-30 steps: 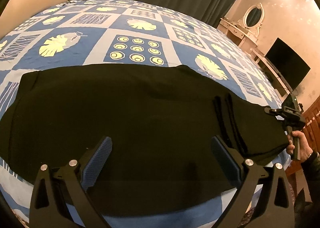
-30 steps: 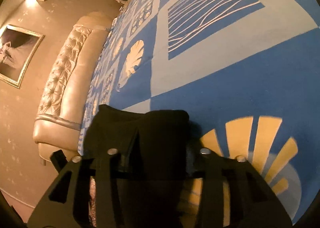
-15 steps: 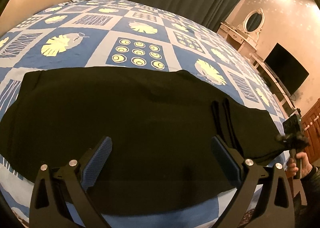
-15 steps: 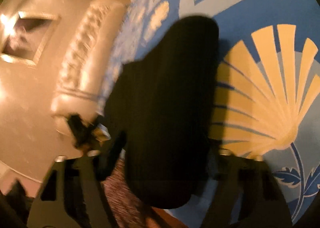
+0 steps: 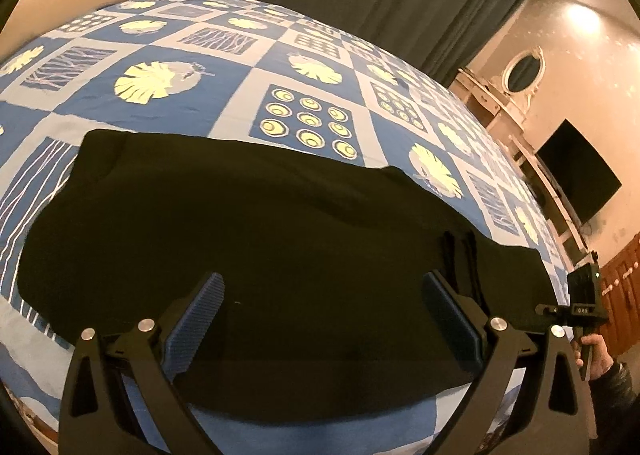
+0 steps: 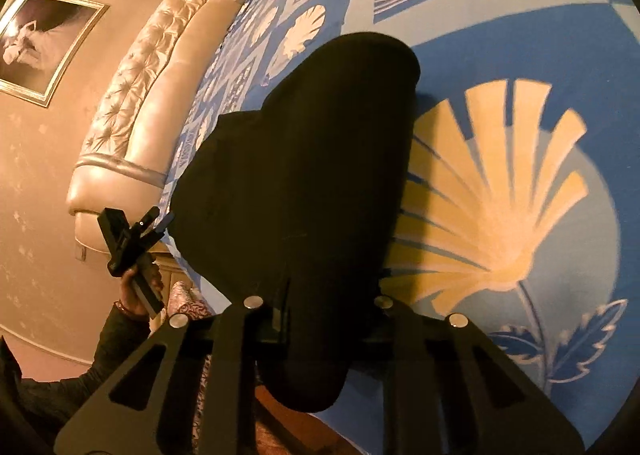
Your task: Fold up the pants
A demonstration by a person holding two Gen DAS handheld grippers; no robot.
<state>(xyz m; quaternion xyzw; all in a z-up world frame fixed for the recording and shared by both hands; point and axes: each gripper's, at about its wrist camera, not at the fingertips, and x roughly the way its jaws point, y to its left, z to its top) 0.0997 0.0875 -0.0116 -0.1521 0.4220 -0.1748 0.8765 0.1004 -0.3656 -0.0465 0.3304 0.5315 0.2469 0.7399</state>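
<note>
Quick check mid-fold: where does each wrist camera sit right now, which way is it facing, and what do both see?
Left wrist: above the near bed edge, facing across the pants toward the curtains; its open left gripper and the right hand show.
Right wrist: at the pants' end, facing along the bed toward the headboard; the right gripper has cloth between its fingers, and the left hand shows.
Shared: the pants, the bed, and each other's gripper.

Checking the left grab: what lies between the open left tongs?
Only the black pants, spread flat on the bedspread; the left tongs bracket bare cloth, per the left wrist view.
</note>
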